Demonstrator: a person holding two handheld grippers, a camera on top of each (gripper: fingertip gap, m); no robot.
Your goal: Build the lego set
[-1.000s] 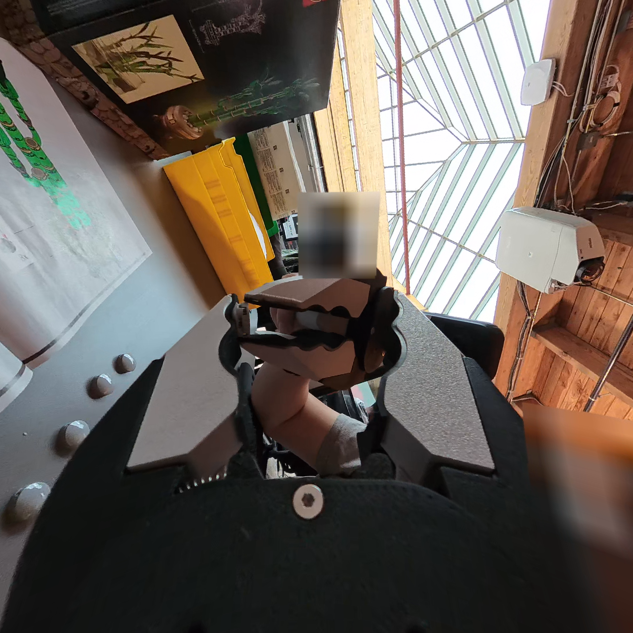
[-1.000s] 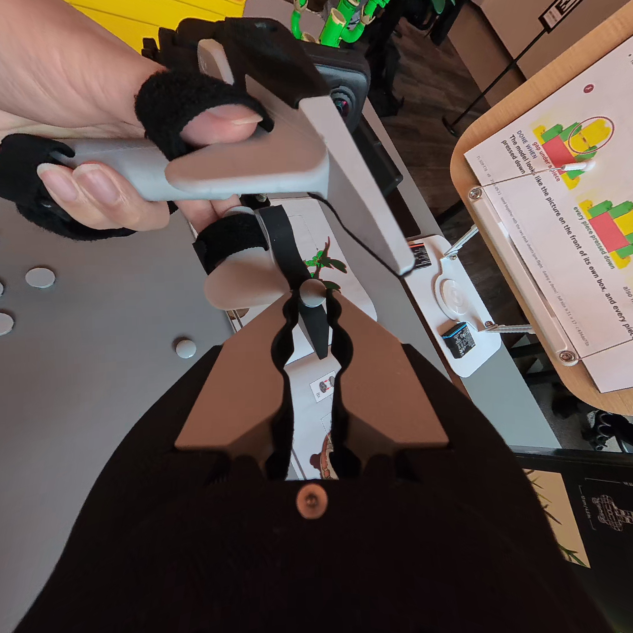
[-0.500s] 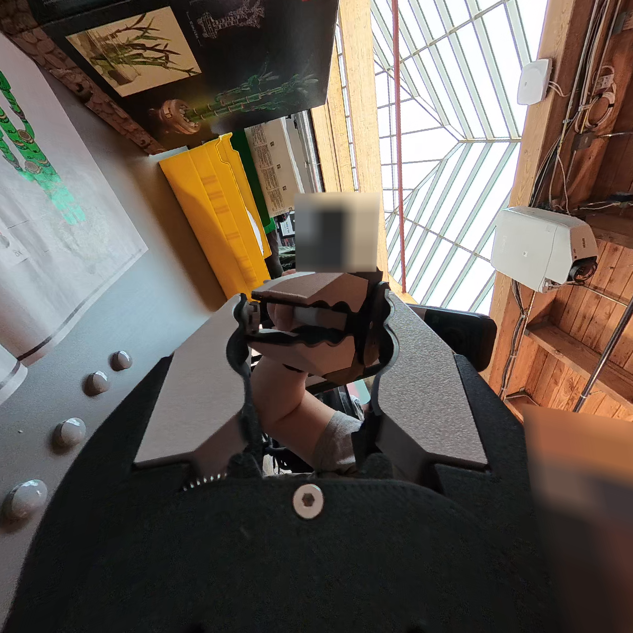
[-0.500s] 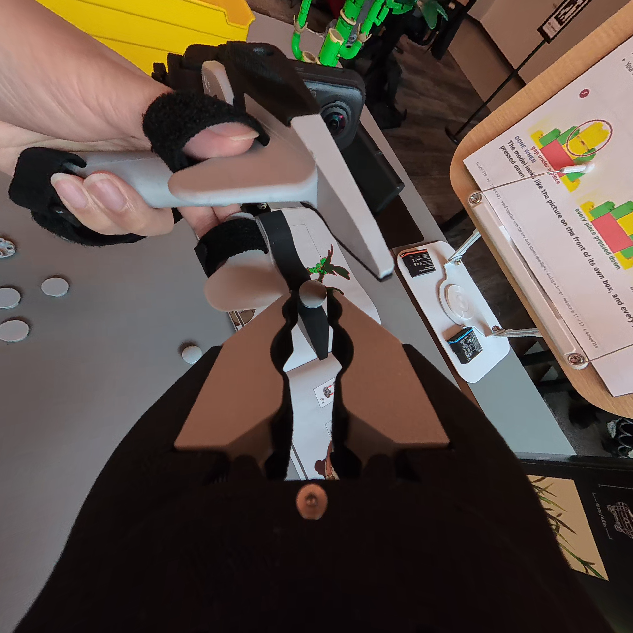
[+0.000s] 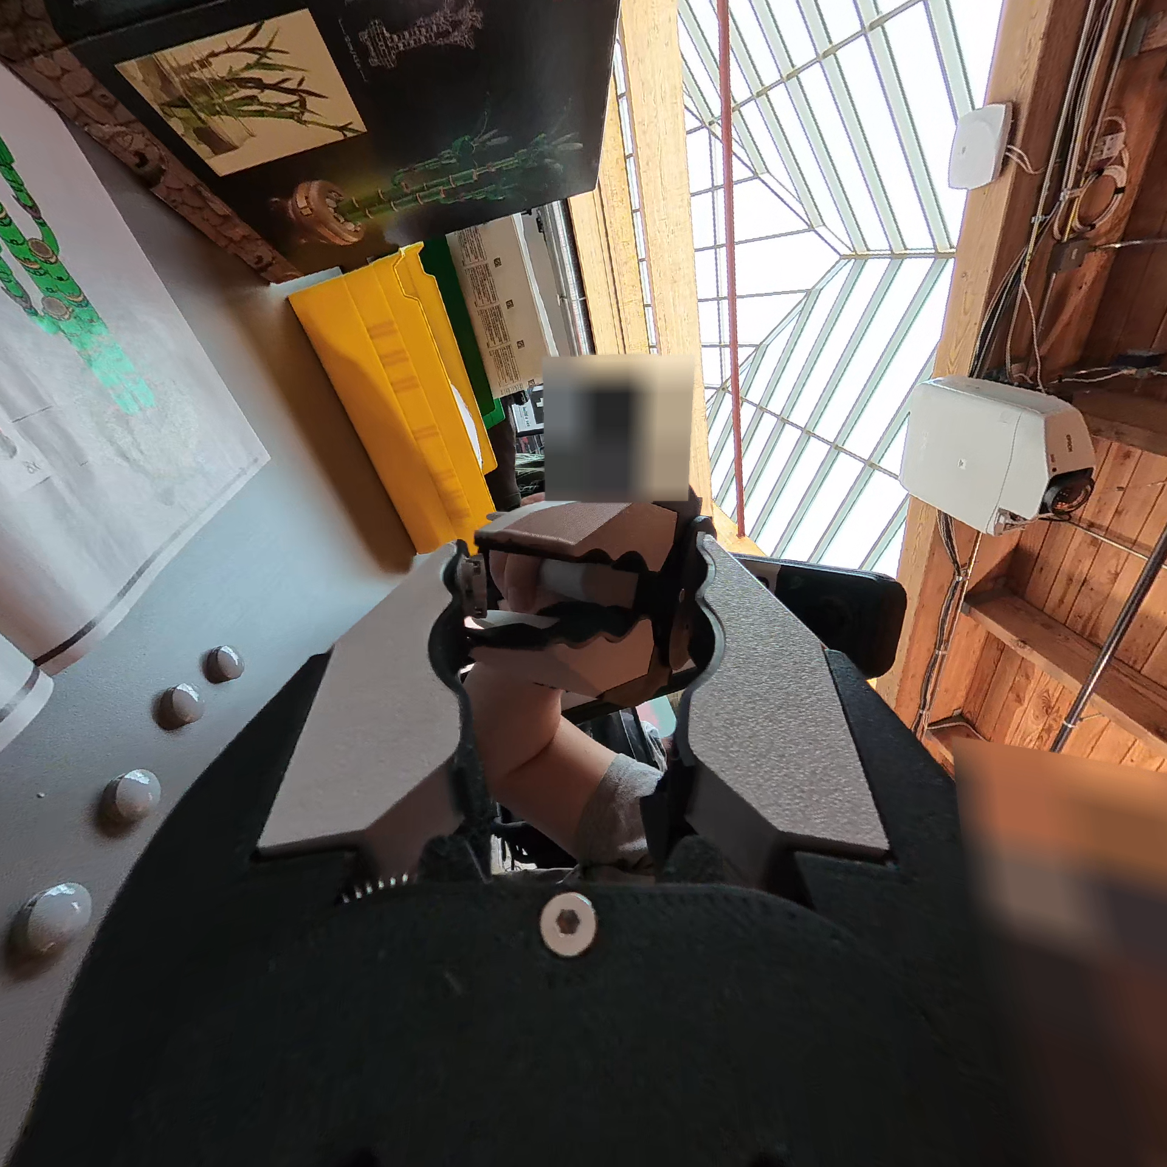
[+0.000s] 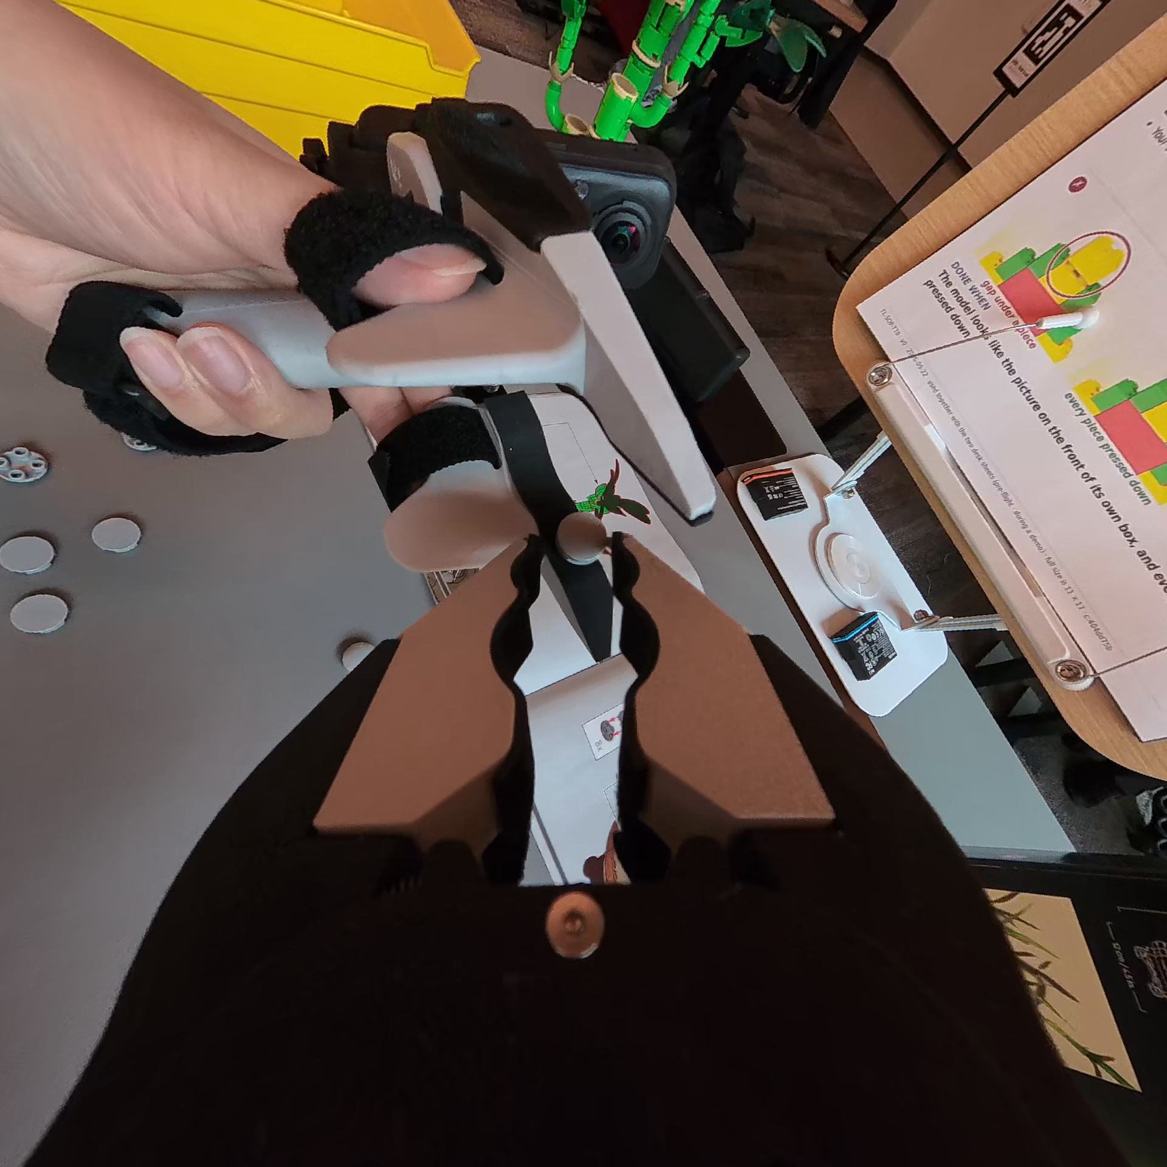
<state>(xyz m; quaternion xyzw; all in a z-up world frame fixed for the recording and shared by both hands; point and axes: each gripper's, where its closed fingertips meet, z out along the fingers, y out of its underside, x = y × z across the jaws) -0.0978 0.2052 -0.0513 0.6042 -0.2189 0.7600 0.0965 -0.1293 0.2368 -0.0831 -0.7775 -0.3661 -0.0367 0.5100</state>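
A small round grey lego piece (image 6: 581, 538) sits at the tip of one black pad of my left gripper (image 6: 631, 527). The tips of my right gripper (image 6: 578, 549) flank it with a narrow gap on each side. In the left wrist view the same piece (image 5: 470, 578) lies against the left finger of my left gripper (image 5: 578, 556). That gripper's jaws stand wide apart, with my right gripper (image 5: 480, 590) turned sideways between them. Both grippers are held above the grey table (image 6: 189, 694).
Several round grey pieces (image 6: 38, 612) lie on the table and also show in the left wrist view (image 5: 180, 704). Around them are an instruction booklet (image 6: 568, 707), a yellow bin (image 5: 391, 391), the black set box (image 5: 353, 113), a green bamboo model (image 6: 631, 82) and a white tray with batteries (image 6: 840, 581). The tips of one gripper are about 4 cm away from the tips of the other. Both grippers' tips are roughly 30 cm from the green bamboo model (image 6: 631, 82).
My left gripper's jaws have narrowed a little around the right gripper's fingers. My right gripper's gap has widened slightly. Both grippers have drifted a little over the table.
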